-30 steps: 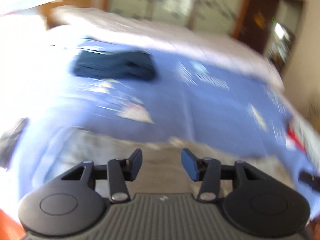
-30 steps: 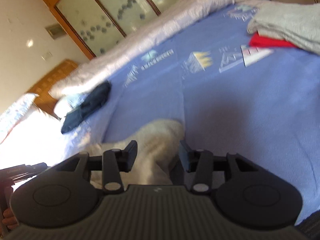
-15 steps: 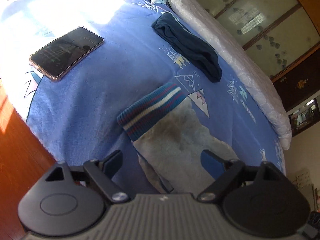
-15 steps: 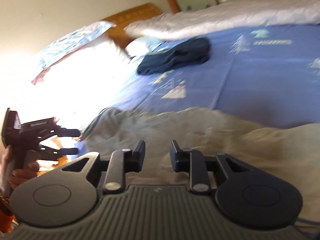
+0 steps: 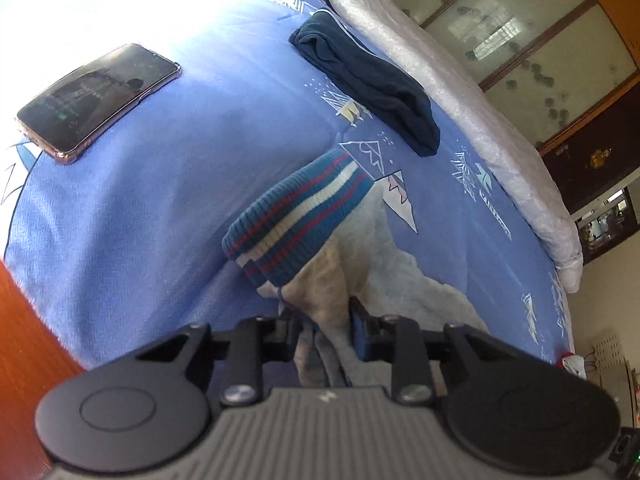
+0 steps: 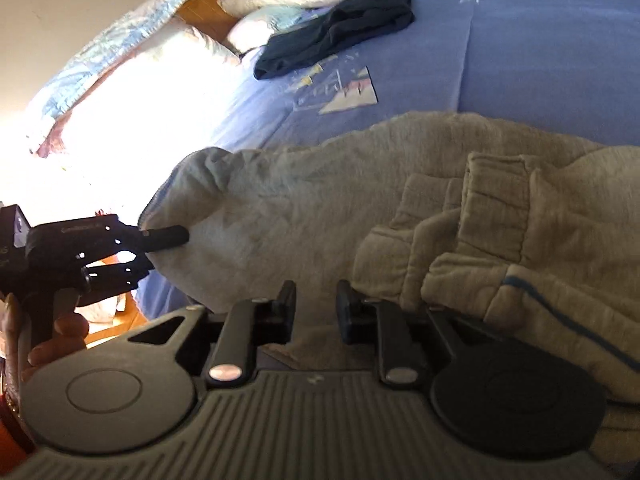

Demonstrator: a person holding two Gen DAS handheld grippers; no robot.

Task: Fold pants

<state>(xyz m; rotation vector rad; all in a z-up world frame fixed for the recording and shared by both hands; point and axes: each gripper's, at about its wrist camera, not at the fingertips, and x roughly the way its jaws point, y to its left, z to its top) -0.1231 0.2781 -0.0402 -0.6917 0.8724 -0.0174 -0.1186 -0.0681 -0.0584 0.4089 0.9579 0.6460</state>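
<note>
Beige-grey pants (image 6: pixel 320 208) lie on a blue bed sheet (image 6: pixel 540 60). Their striped blue, red and white ribbed waistband (image 5: pixel 296 212) shows in the left wrist view. My left gripper (image 5: pixel 322 326) is shut on a bunch of the pants' fabric just below that waistband; it also shows in the right wrist view (image 6: pixel 164 238), pinching the pants' left edge. My right gripper (image 6: pixel 316 306) hovers over the pants with its jaws a little apart and nothing between them. A folded pant leg with a ribbed cuff (image 6: pixel 492 200) lies to its right.
A phone (image 5: pixel 96 96) lies on the sheet near the bed's left edge. Folded dark navy clothing (image 5: pixel 372 80) lies further up the bed. A white quilt (image 5: pixel 460 92) runs along the far side, with pillows (image 6: pixel 120 64) at the head. Wooden floor (image 5: pixel 28 340) shows below the edge.
My left gripper went from wide open to shut on the pants below the waistband. My right gripper moved lower and closer over the pants, its jaws slightly wider.
</note>
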